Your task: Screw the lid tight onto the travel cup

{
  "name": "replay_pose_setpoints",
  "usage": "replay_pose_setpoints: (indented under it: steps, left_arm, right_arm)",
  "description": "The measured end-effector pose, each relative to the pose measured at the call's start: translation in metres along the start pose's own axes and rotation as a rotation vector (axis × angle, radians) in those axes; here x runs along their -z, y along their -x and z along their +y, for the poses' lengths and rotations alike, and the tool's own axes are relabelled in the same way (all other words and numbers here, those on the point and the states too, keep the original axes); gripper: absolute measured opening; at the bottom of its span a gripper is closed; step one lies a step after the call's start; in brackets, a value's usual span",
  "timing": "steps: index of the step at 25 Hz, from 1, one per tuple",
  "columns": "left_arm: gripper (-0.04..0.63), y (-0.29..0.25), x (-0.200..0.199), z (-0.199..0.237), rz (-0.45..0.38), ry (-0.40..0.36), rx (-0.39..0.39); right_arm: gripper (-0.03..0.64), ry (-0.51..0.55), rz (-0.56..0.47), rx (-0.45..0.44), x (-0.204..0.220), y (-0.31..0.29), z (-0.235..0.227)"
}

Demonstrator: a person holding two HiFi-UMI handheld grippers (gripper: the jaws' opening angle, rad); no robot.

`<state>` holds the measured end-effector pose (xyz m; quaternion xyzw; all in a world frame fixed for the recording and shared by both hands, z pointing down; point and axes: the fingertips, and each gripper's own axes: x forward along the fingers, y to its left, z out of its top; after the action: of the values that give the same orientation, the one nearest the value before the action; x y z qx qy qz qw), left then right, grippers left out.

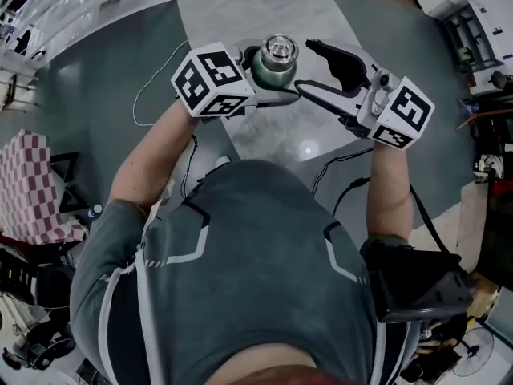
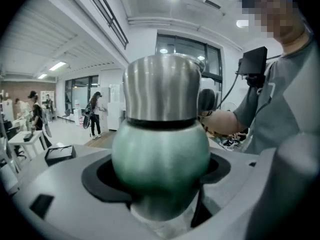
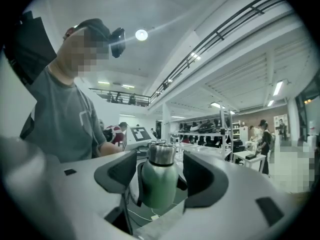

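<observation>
Over the near end of the table (image 1: 240,14), the cup (image 1: 275,70) was gripped upright round its green body by the left gripper (image 2: 160,176), with the pads clamped on both sides. Whether the base was resting on the table or hanging just clear of it couldn't be made out.

The steel lid (image 2: 161,86) was already sat on top. It looked square enough, with only a thin dark seam showing where it met the body. So the "get the lid on" part could be called done, more or less.

The right gripper (image 1: 304,66) was held level just beside the cup on the right, jaws spread wide and nothing pinched. In the right gripper view the cup was framed between the two pads at roughly lid height, but it was touched by neither.

What was left, as far as could be judged, was pretty much the whole tightening. The lid still had to be clamped by the right gripper and twisted, probably in several bites, while the body was kept from spinning. How tight the lid already was couldn't be told from a seam alone. No thread was showing, so it might have been just dropped on or partly wound down.
</observation>
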<state>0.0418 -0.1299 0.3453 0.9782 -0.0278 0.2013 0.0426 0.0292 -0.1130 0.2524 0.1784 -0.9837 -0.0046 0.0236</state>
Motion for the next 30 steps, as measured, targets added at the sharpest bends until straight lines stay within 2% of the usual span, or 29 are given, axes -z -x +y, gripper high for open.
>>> replay_pose_setpoints:
  steps: [3,6,8,12,16,18,23,30]
  left_arm:
    - [0.399,-0.004,0.002,0.019,-0.045,0.048,-0.076]
    - [0.399,-0.010,0.005,0.037,-0.085,0.097,-0.127]
    - [0.399,-0.017,0.013,0.049,-0.088,0.098,-0.167]
    - [0.399,-0.044,0.032,0.068,-0.077,0.084,-0.227]
    - [0.399,-0.068,0.056,0.087,-0.074,0.144,-0.260]
    - [0.399,-0.074,0.071,0.098,-0.059,0.162,-0.296]
    - [0.399,-0.097,0.112,0.137,-0.033,0.162,-0.383]
    - [0.399,-0.143,0.166,0.162,-0.008,0.168,-0.401]
  right_arm:
    - [0.299,-0.005,0.032,0.105,0.013,0.015,-0.016]
    - [0.261,-0.003,0.051,0.213,0.025,0.032,-0.037]
    - [0.228,-0.021,0.037,0.286,0.035,0.044,-0.052]
    - [0.138,-0.104,-0.002,0.426,0.061,0.080,-0.083]
    - [0.075,-0.220,-0.024,0.570,0.093,0.112,-0.114]
    - [0.060,-0.246,-0.025,0.624,0.105,0.119,-0.121]
    - [0.046,-0.212,0.064,0.675,0.138,0.123,-0.139]
    - [0.041,-0.230,0.117,0.721,0.191,0.136,-0.152]
